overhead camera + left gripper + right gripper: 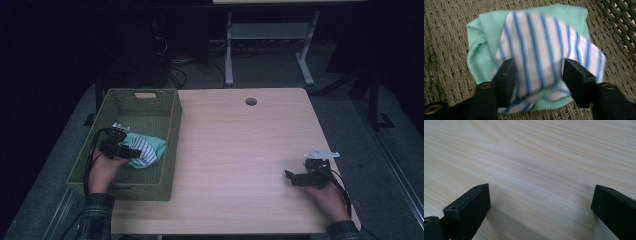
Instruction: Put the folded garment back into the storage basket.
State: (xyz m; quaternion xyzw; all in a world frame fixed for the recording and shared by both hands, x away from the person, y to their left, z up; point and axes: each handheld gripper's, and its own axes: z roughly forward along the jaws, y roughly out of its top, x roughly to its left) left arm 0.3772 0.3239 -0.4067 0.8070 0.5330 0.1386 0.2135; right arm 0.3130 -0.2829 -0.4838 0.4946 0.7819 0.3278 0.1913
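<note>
left gripper (pixel 537 75) open over folded cloth (pixel 534 50) in basket (pixel 170 120)

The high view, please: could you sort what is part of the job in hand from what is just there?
In the job:
- folded cloth, mint with blue-striped white
- woven basket holding it
- left gripper, jaws open astride the cloth

Just there:
- right gripper, open over bare table
- white desk frame behind
</note>
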